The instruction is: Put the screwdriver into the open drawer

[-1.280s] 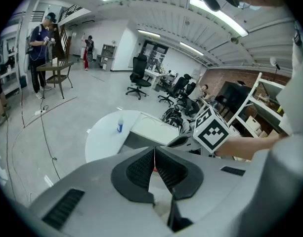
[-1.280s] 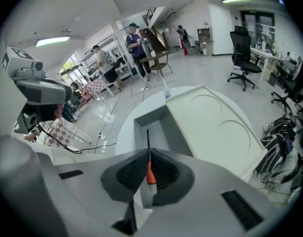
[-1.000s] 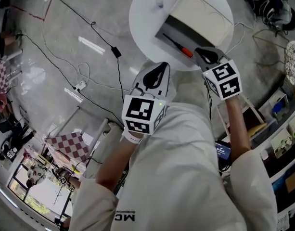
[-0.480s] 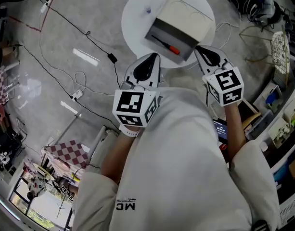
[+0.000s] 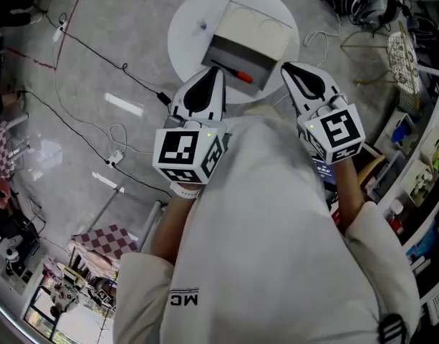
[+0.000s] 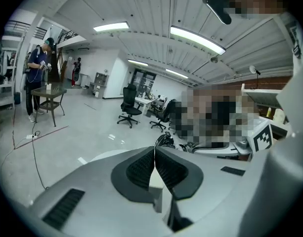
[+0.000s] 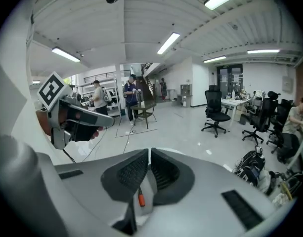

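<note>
On the floor at the far left, black cables (image 5: 124, 68) are seen trailing toward a round white table (image 5: 187, 20). At the table's near edge the left gripper (image 5: 216, 72) is held with its jaws pointed at the table. In the left gripper view these jaws are seen pressed together, with nothing caught between them. A cream box (image 5: 255, 21) is set on the table, and its drawer (image 5: 230, 52) is drawn out toward the person. The screwdriver (image 5: 240, 76) is laid flat inside the drawer, black shaft to the left and orange handle to the right, just beside the left gripper's tip. By the drawer's right corner the right gripper (image 5: 286, 67) is held. Its jaws are likewise closed together on nothing, and the orange handle (image 7: 140, 200) is glimpsed below them in the right gripper view. Shelves (image 5: 420, 192) are ranged along the far right.
</note>
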Motion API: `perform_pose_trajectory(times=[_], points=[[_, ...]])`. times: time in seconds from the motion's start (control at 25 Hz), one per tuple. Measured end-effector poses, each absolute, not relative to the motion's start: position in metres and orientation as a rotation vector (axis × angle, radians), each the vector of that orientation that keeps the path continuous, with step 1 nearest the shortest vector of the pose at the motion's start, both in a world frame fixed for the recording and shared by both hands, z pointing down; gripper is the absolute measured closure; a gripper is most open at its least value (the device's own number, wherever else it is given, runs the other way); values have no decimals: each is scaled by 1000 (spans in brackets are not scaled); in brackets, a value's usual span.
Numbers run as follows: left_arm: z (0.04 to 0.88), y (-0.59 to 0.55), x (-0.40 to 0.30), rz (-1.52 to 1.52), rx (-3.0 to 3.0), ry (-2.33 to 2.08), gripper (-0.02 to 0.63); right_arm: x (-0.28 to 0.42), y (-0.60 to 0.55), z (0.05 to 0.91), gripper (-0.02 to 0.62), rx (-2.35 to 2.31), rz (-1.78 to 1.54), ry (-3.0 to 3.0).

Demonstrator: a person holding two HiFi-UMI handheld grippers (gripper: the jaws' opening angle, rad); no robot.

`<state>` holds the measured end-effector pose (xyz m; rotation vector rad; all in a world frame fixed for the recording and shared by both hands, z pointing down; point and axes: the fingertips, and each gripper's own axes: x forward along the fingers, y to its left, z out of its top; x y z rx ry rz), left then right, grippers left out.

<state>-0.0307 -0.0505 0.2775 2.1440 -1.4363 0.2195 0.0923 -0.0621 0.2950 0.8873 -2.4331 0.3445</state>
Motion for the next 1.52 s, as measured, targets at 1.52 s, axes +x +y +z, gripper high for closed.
perform_pose_trajectory(times=[1.52], points=[[256,-11,-12,309,2280,-1444,591,116,-20,256,517,959,292,-2574]])
